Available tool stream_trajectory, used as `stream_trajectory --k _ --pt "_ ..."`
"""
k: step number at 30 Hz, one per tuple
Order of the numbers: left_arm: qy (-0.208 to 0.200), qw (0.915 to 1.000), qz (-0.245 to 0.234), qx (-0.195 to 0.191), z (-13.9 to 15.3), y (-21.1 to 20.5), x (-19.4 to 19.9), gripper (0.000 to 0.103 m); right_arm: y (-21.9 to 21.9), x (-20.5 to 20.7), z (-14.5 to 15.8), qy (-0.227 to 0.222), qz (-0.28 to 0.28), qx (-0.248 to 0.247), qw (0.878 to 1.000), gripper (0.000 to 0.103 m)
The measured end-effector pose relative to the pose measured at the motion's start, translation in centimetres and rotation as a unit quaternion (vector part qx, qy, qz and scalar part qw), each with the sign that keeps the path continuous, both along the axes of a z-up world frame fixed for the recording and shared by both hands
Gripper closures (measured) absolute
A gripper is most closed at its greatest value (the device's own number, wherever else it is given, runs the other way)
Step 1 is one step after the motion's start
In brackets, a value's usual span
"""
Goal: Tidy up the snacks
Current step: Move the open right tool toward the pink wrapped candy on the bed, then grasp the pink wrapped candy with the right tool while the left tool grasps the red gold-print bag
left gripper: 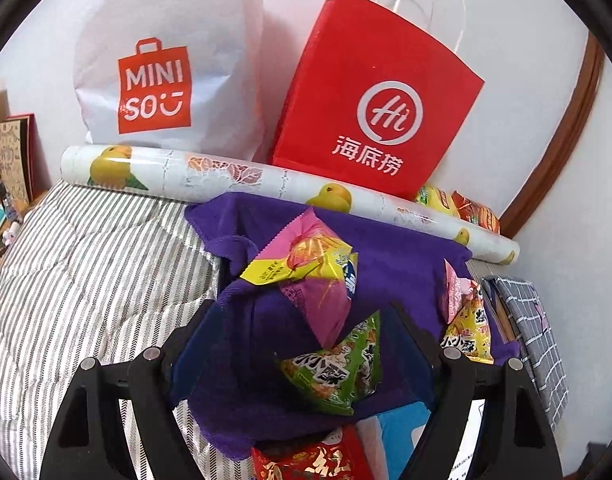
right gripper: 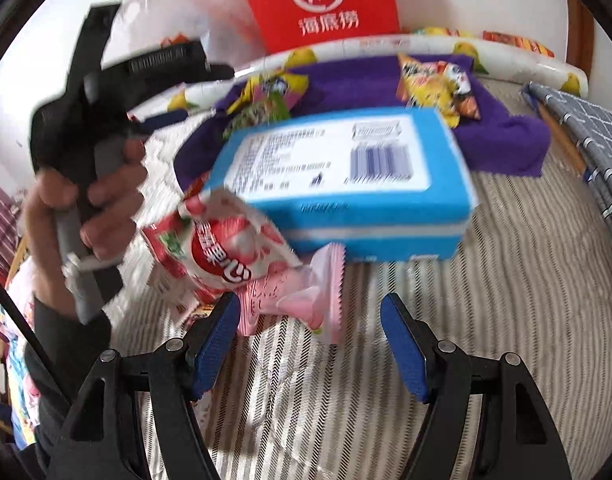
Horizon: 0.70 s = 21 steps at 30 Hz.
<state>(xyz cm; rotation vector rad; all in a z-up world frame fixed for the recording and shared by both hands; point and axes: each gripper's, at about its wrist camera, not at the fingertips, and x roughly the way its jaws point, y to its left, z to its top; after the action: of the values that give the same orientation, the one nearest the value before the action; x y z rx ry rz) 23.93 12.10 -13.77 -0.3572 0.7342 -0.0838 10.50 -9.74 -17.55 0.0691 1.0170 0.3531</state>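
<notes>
My left gripper [left gripper: 302, 344] is open above a purple cloth [left gripper: 393, 256] on the striped bed. Between its fingers lie a green snack packet [left gripper: 337, 372] and a pink-and-yellow packet [left gripper: 309, 272]. A red packet [left gripper: 309, 460] sits at the bottom edge. More packets [left gripper: 465, 320] lie at the cloth's right. My right gripper [right gripper: 309, 344] is open over the bedding, just short of a pink packet [right gripper: 306, 300] and a red-and-white candy bag [right gripper: 222, 248]. A blue box [right gripper: 345, 184] lies behind them. The left gripper [right gripper: 106, 112], held in a hand, shows in the right wrist view.
A white MINISO bag [left gripper: 166, 64] and a red paper bag [left gripper: 377, 100] lean on the wall. A fruit-print roll [left gripper: 266, 184] lies along the back. A grey checked cloth [left gripper: 533, 332] is at the right. Striped bedding [left gripper: 86, 280] spreads left.
</notes>
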Motion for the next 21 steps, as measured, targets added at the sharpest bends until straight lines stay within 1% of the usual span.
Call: stream_trajectory --k 4,5,6,8,9,10,11,13,16,21 --pt "0.001 0.9999 0.006 -0.015 0.1 0.7 0.0 0.022 1.3 0.5 -0.8 0.004 0.002 -0.002 1.0 0.031" --pt "0.002 0.9998 0.008 -0.02 0.1 0.9 -0.1 0.022 1.9 0.7 -1.1 0.006 0.002 -0.016 1.0 0.03" --pt "0.002 0.9997 0.009 -0.022 0.0 1.0 -0.1 0.022 2.3 0.6 -1.1 -0.005 0.006 -0.03 1.0 0.029" --pt "0.008 0.9991 0.008 -0.041 -0.2 1.5 0.1 0.022 3.1 0.4 -1.2 -0.018 0.017 -0.055 0.998 0.03" --pt "0.012 0.9987 0.007 -0.05 -0.4 1.7 0.1 0.022 3.1 0.3 -1.2 -0.022 0.018 -0.058 0.998 0.038" --pt "0.017 0.998 0.006 -0.06 -0.6 1.9 0.3 0.022 2.8 0.2 -1.2 -0.028 0.016 -0.054 0.998 0.05" --pt "0.02 0.9977 0.005 -0.065 -0.7 2.0 0.3 0.022 2.4 -0.1 -1.2 -0.031 0.013 -0.049 0.998 0.054" --pt "0.021 0.9973 0.006 -0.071 -0.7 2.1 0.3 0.022 1.4 -0.3 -1.1 -0.032 0.012 -0.042 0.999 0.069" --pt "0.018 0.9978 0.009 -0.063 -0.6 1.9 0.1 0.022 -0.9 -0.5 -0.8 -0.023 -0.011 -0.025 0.999 0.069" --pt "0.02 0.998 0.005 -0.06 -0.5 1.7 0.1 0.022 -4.9 -1.1 -0.1 -0.034 -0.045 -0.033 0.998 0.069"
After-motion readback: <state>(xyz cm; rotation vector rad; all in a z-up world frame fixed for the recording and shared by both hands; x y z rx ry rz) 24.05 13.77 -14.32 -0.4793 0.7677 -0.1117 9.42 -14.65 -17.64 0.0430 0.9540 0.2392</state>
